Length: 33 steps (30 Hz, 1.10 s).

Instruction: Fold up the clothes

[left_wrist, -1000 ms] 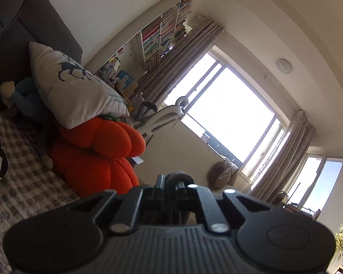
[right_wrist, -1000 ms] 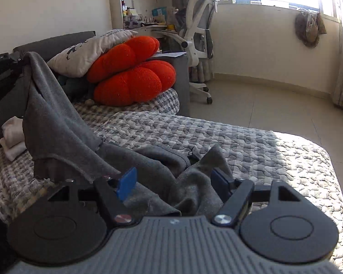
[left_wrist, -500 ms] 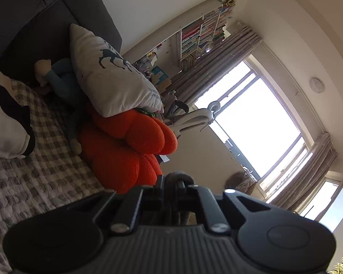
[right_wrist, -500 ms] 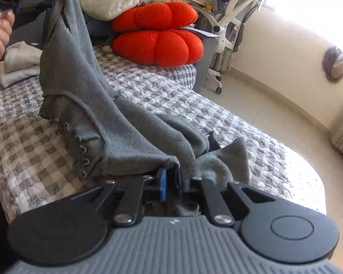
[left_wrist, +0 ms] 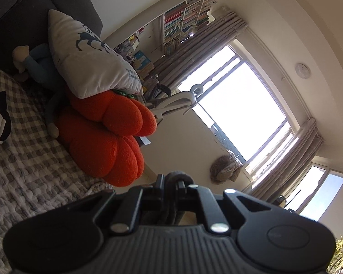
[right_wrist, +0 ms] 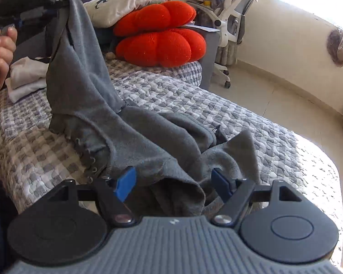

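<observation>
A grey fleece garment (right_wrist: 116,123) lies crumpled on the checked bed cover (right_wrist: 274,141). One end hangs up from my left gripper (right_wrist: 57,5), at the top left of the right wrist view. In the left wrist view my left gripper (left_wrist: 170,182) is shut on a fold of the grey garment (left_wrist: 178,175). My right gripper (right_wrist: 173,181) is open, its blue pads (right_wrist: 125,182) standing on either side of a bunched edge of the garment near the bed's front.
Two orange cushions (right_wrist: 160,43) and a white pillow (right_wrist: 128,4) are stacked at the bed's far end. Folded white clothes (right_wrist: 25,77) lie at the left. An office chair (right_wrist: 235,20) stands beyond the bed, with bare floor to the right.
My right gripper was shut on the garment edge half a second ago and has opened. The left gripper still holds its end up, tilted slightly differently.
</observation>
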### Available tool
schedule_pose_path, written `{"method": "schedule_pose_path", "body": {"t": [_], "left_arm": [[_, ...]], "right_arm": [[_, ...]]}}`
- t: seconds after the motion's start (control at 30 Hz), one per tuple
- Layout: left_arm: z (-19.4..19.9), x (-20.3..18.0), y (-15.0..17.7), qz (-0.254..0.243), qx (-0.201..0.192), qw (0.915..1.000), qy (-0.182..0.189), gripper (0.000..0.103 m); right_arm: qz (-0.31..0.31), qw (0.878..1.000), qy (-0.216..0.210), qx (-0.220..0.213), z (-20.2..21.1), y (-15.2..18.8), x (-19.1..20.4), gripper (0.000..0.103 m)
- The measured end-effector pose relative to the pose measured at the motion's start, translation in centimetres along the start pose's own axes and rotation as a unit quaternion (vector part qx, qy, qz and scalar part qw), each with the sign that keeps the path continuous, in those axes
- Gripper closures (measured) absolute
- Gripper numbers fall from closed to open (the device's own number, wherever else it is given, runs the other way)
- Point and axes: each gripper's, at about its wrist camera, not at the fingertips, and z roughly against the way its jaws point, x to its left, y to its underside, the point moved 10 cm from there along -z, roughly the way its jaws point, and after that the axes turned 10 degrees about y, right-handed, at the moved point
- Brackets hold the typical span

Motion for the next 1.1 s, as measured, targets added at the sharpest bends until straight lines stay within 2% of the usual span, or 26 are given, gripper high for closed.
{"method": "schedule_pose_path", "body": {"t": [0.07, 0.13, 0.3, 0.33, 0.37, 0.43, 0.47, 0.5, 0.53, 0.57, 0.6, 0.63, 0.7, 0.77, 0.8, 0.83, 0.9, 0.97, 1.0, 1.03, 1.1], "left_arm": [[-0.1, 0.6, 0.2, -0.001, 0.006, 0.9999, -0.014, 0.093], [-0.1, 1.8, 0.0, 0.006, 0.006, 0.9995, -0.030, 0.086], [-0.3, 4.8, -0.1, 0.024, 0.007, 0.9974, -0.068, 0.085], [-0.3, 5.2, -0.1, 0.028, 0.008, 0.9969, -0.073, 0.085], [-0.4, 5.6, -0.1, 0.029, 0.008, 0.9965, -0.078, 0.085], [-0.3, 6.0, -0.2, 0.028, 0.006, 0.9961, -0.084, 0.085], [-0.2, 5.9, -0.4, 0.027, 0.003, 0.9966, -0.078, 0.085], [-0.1, 5.7, -0.6, 0.027, -0.001, 0.9973, -0.069, 0.090], [0.2, 5.1, -1.1, 0.029, -0.014, 0.9982, -0.050, 0.099], [0.6, 4.3, -1.6, 0.033, -0.031, 0.9986, -0.027, 0.099], [1.0, 3.4, -2.2, 0.036, -0.048, 0.9982, -0.003, 0.099], [1.0, 3.0, -2.2, 0.035, -0.048, 0.9982, 0.006, 0.099], [0.5, 2.4, -1.6, 0.026, -0.030, 0.9992, 0.009, 0.099], [0.0, 1.9, -1.0, 0.016, -0.013, 0.9997, 0.012, 0.099], [-0.2, 1.6, -0.6, 0.012, -0.004, 0.9998, 0.014, 0.094], [-0.4, 1.3, -0.3, 0.007, 0.005, 0.9998, 0.016, 0.083], [-0.9, 0.8, 0.3, -0.002, 0.022, 0.9996, 0.019, 0.069], [-1.3, 0.3, 1.0, -0.011, 0.040, 0.9989, 0.022, 0.071], [-1.9, 0.8, 1.9, -0.008, 0.062, 0.9980, 0.009, 0.080], [-2.7, 1.8, 3.1, -0.001, 0.092, 0.9957, -0.011, 0.085], [-3.6, 2.9, 4.7, 0.024, 0.128, 0.9913, -0.021, 0.085]], "right_arm": [[0.026, 1.000, 0.008, 0.001, -0.4, 0.4, 0.7, 0.027], [0.018, 1.000, 0.007, 0.001, -0.8, 0.6, 0.4, 0.027], [0.008, 1.000, -0.011, -0.002, -1.7, 0.2, 0.3, 0.027], [0.005, 1.000, -0.014, -0.003, -1.7, 0.1, 0.4, 0.036], [-0.002, 1.000, -0.014, -0.005, -1.7, -0.2, 0.4, 0.062], [-0.020, 1.000, -0.012, -0.011, -1.6, -0.8, 0.2, 0.093], [-0.025, 0.999, -0.002, -0.020, -1.3, -1.3, 0.0, 0.093], [-0.034, 0.999, 0.013, -0.039, -0.7, -2.1, -0.6, 0.093], [-0.046, 0.997, 0.028, -0.061, 0.2, -2.9, -1.3, 0.094], [-0.058, 0.994, 0.043, -0.082, 1.0, -3.7, -2.0, 0.095], [-0.072, 0.987, 0.069, -0.128, 2.8, -4.9, -3.0, 0.095], [-0.086, 0.971, 0.105, -0.195, 5.7, -6.4, -4.2, 0.095], [-0.140, 0.930, 0.137, -0.312, 12.0, -8.2, -6.4, 0.095], [-0.198, 0.874, 0.155, -0.416, 18.6, -9.3, -8.7, 0.095], [-0.216, 0.859, 0.157, -0.436, 20.2, -9.3, -9.6, 0.095], [-0.225, 0.864, 0.161, -0.420, 19.8, -9.1, -10.5, 0.094], [-0.240, 0.885, 0.181, -0.356, 16.7, -7.9, -12.2, 0.094], [-0.261, 0.905, 0.196, -0.273, 12.0, -5.8, -13.7, 0.094], [-0.277, 0.910, 0.188, -0.245, 10.3, -4.8, -14.3, 0.094], [-0.293, 0.913, 0.177, -0.222, 8.9, -4.0, -14.7, 0.094], [-0.314, 0.915, 0.157, -0.201, 7.9, -3.4, -15.1, 0.094]]}}
